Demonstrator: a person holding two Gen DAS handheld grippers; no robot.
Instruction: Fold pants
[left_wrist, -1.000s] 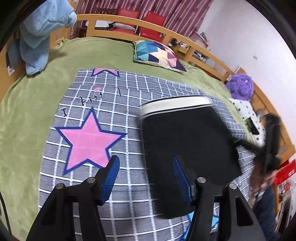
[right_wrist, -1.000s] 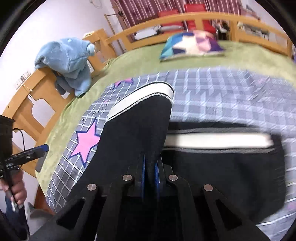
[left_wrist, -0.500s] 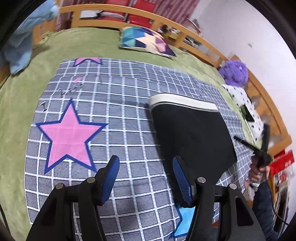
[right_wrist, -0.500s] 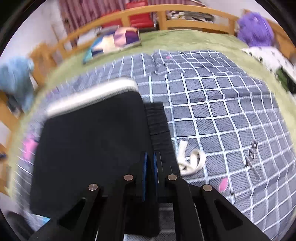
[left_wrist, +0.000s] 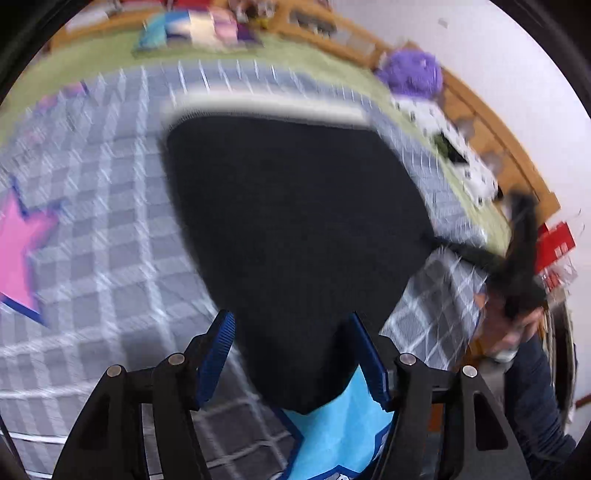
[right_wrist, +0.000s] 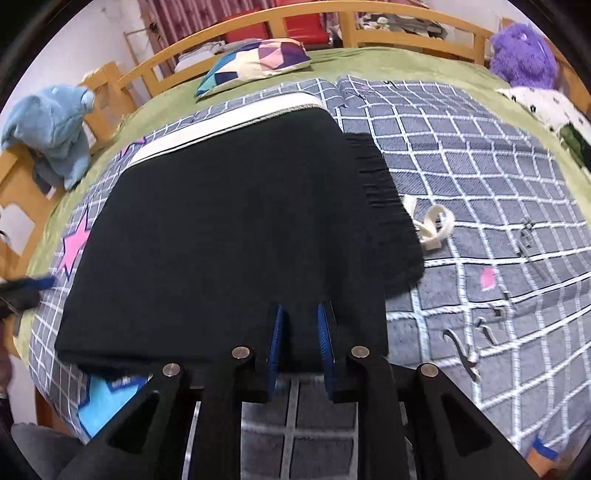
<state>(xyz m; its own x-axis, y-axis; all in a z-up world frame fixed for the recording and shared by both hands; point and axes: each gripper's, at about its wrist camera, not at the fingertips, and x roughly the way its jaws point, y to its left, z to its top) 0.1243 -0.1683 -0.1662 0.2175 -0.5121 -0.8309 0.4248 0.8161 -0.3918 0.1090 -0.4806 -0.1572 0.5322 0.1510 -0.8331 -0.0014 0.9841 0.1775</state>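
The black pants (right_wrist: 229, 229) lie folded into a rough rectangle on the grey checked blanket (right_wrist: 480, 177), white stripe at the far edge, ribbed waistband and white drawstring (right_wrist: 432, 229) sticking out at the right. My right gripper (right_wrist: 299, 332) is open a little at the pants' near edge, its blue pads (right_wrist: 275, 332) apart with nothing gripped. In the blurred left wrist view the pants (left_wrist: 295, 214) fill the middle. My left gripper (left_wrist: 291, 354) is open wide over their near corner, holding nothing.
A patterned pillow (right_wrist: 255, 64) lies at the far side on the green bedspread (right_wrist: 388, 59). A blue plush (right_wrist: 55, 129) hangs on the wooden rail at left, a purple plush (right_wrist: 521, 55) at far right. A wooden bed rail (right_wrist: 280, 18) surrounds the bed.
My right gripper has opened and let go of the pants, which now lie flat. My left gripper has swung right and closer over the pants' near corner, still open.
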